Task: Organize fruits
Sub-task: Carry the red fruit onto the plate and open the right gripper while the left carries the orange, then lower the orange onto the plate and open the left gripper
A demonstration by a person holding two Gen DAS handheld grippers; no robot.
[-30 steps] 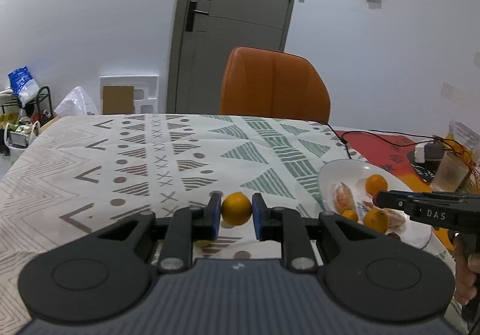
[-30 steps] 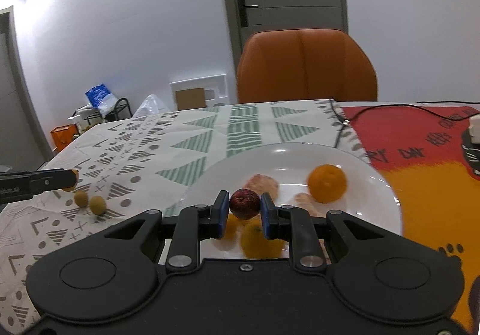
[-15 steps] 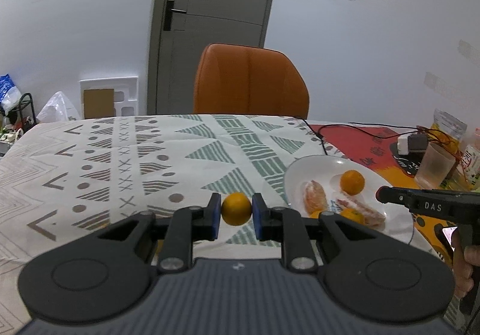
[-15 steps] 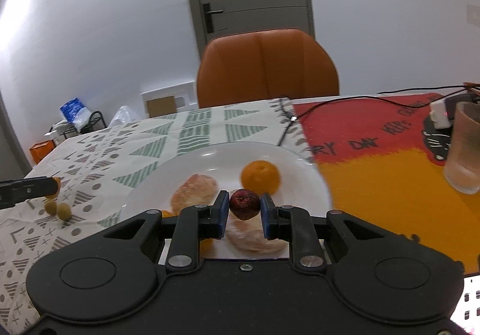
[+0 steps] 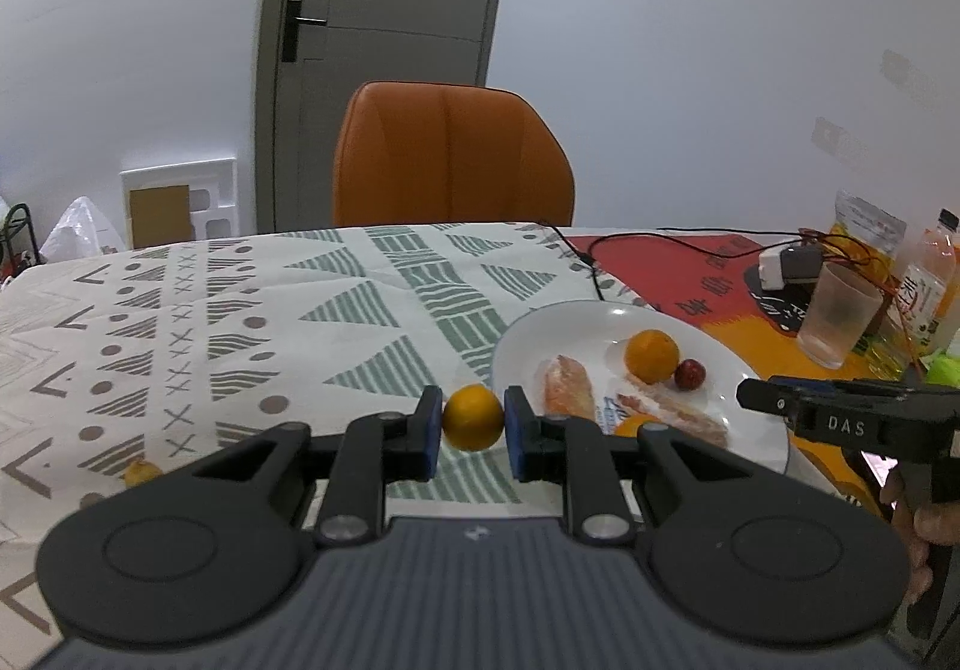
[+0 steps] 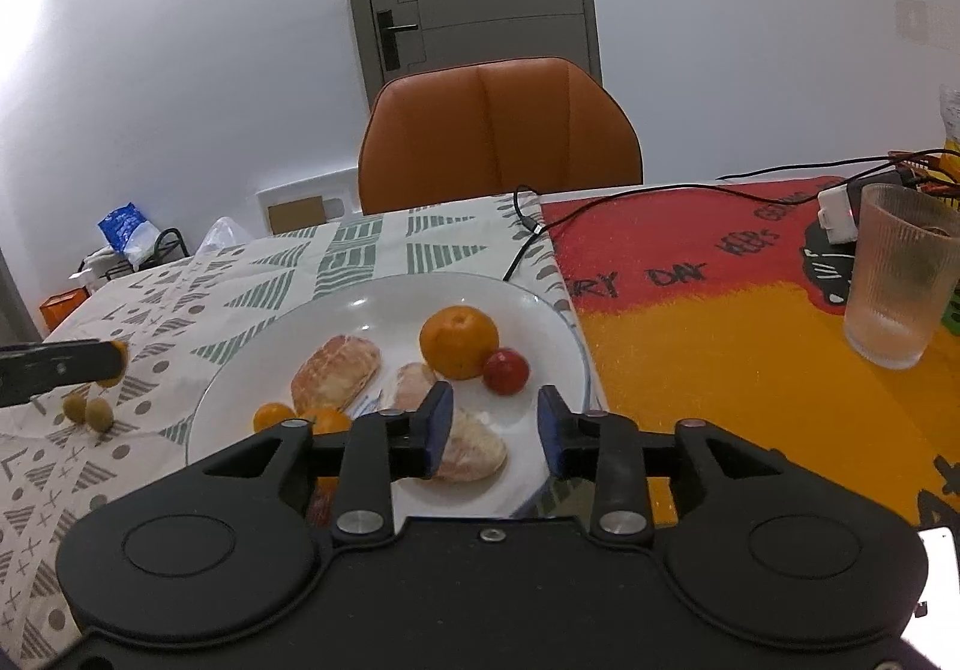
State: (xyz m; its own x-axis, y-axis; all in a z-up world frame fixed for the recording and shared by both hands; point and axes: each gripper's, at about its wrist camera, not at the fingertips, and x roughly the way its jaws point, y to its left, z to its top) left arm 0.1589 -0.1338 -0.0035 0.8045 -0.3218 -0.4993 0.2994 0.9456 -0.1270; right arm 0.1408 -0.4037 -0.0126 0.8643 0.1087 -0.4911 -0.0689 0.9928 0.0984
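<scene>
Now that my right gripper point(image 6: 487, 428) has let go, its jaws stand wide w/ nothing between them. The red fruit point(image 6: 506, 370) it carried a sec ago lies on the white plate point(image 6: 552, 322), touching the big orange point(image 6: 459, 341). So that piece is sorted; right side is free for the next pick.

My left gripper point(image 5: 468, 425) is still clamped on a small orange point(image 5: 473, 417), held above the patterned cloth point(image 5: 240, 322) just short of the plate's near-left rim. It has swung toward the plate over the last sec, so I judge the drop-off comes next.

Also on the plate: peeled citrus pieces point(image 6: 337, 372) and two small oranges point(image 6: 300, 419) at the near-left. Still off the plate: two small green fruits point(image 6: 90, 412) on the cloth, plus a yellowish bit point(image 5: 143, 472) at the left, too small to name.

Further back: ribbed cup point(image 6: 900, 274), red/orange mat point(image 6: 690, 298), cables, orange chair point(image 6: 501, 129), grey door.

Writing: "DAS" on the right gripper's side in the left view. Mat lettering reads roughly "...RY DAY", rest unclear. Bottle labels at far right are illegible.
</scene>
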